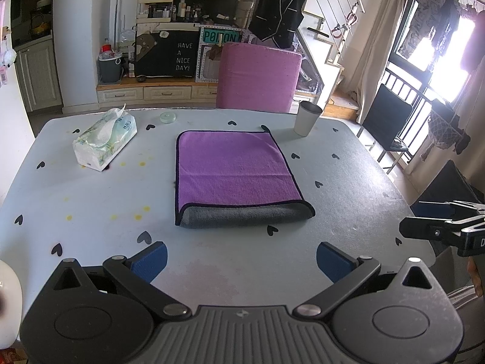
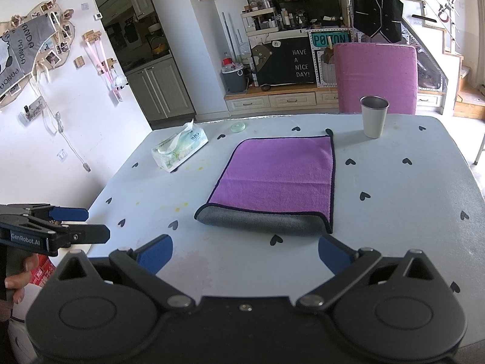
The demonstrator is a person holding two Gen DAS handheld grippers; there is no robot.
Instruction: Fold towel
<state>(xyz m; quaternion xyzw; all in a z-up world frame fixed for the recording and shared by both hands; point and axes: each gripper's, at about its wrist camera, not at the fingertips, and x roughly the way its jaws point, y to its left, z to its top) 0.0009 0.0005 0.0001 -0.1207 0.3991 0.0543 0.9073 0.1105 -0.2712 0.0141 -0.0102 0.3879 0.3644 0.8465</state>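
A purple towel (image 1: 233, 170) with a grey underside lies folded over on the light blue table (image 1: 91, 200); its rolled grey fold faces me. It also shows in the right wrist view (image 2: 279, 179). My left gripper (image 1: 241, 261) is open and empty, above the table's near edge, short of the towel. My right gripper (image 2: 245, 256) is open and empty, also just short of the fold. The right gripper shows at the right edge of the left wrist view (image 1: 436, 227); the left gripper shows at the left edge of the right wrist view (image 2: 81, 221).
A tissue pack (image 1: 104, 142) lies at the back left of the table. A small round lid (image 1: 167, 117) sits near the far edge. A metal cup (image 1: 306, 118) stands at the towel's far right corner. A pink chair (image 1: 257, 77) stands behind the table.
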